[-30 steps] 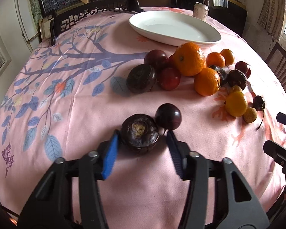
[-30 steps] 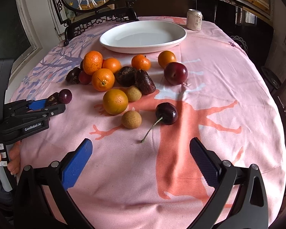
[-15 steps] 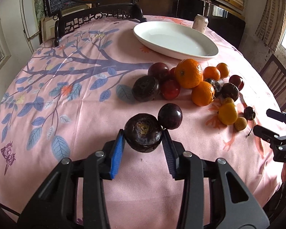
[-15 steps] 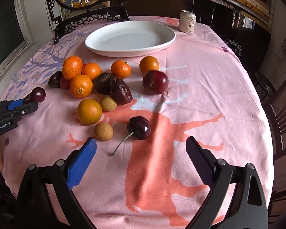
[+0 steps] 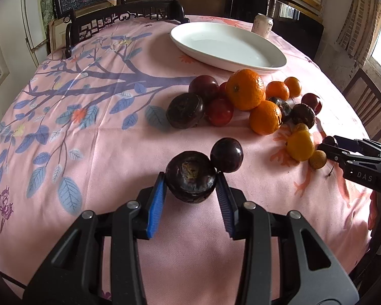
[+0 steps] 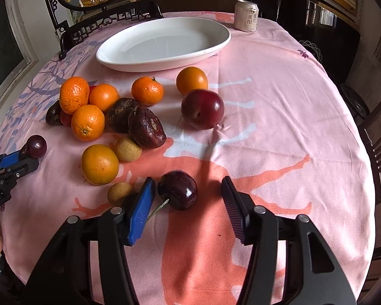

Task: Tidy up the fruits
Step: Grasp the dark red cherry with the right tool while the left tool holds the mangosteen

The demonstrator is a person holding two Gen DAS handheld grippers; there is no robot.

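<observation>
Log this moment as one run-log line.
left gripper: shut on dark wrinkled fruit | right gripper: open around cherry, not gripping | white plate: no fruit on it

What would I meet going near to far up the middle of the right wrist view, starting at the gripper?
Right gripper → dark cherry → red plum → smooth orange fruit → white oval plate → drink can.

The cloth (image 5: 101,152) was pink with blue leaves and a dark branch. The plate (image 6: 165,43) was white. The oranges (image 6: 87,122) were orange. The plum (image 6: 202,108) was dark red. The fingers (image 5: 156,203) had blue pads on black.
</observation>
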